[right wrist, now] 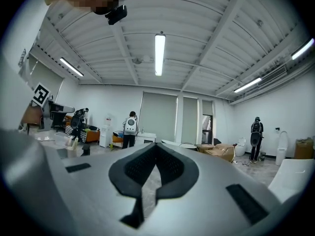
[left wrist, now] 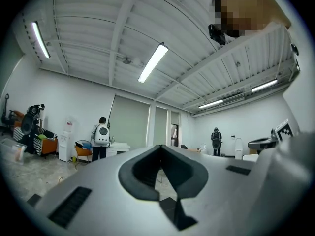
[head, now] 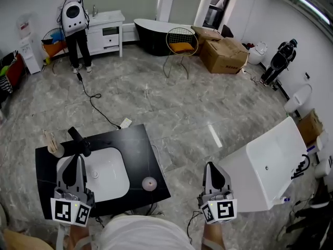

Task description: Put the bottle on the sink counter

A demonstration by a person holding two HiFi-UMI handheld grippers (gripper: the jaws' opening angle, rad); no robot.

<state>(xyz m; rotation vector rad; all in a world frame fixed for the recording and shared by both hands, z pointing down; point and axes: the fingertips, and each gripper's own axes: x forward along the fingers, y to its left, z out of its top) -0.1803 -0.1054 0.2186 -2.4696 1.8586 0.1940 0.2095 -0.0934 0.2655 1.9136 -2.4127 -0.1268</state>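
The black sink counter with its white basin is at the lower left of the head view. A small beige bottle with sticks in its neck stands upright on the counter's far left corner, beside the black faucet. In the right gripper view the bottle shows small at the left. My left gripper hovers over the basin, shut and empty, its tips aimed into the room. My right gripper is off the counter's right side over the floor, also shut with nothing in it.
A small round pale object lies on the counter's right part. A white tub stands close at the right. Farther off are a wire chair, cardboard boxes, a black bathtub, a floor cable and a person at a white vanity.
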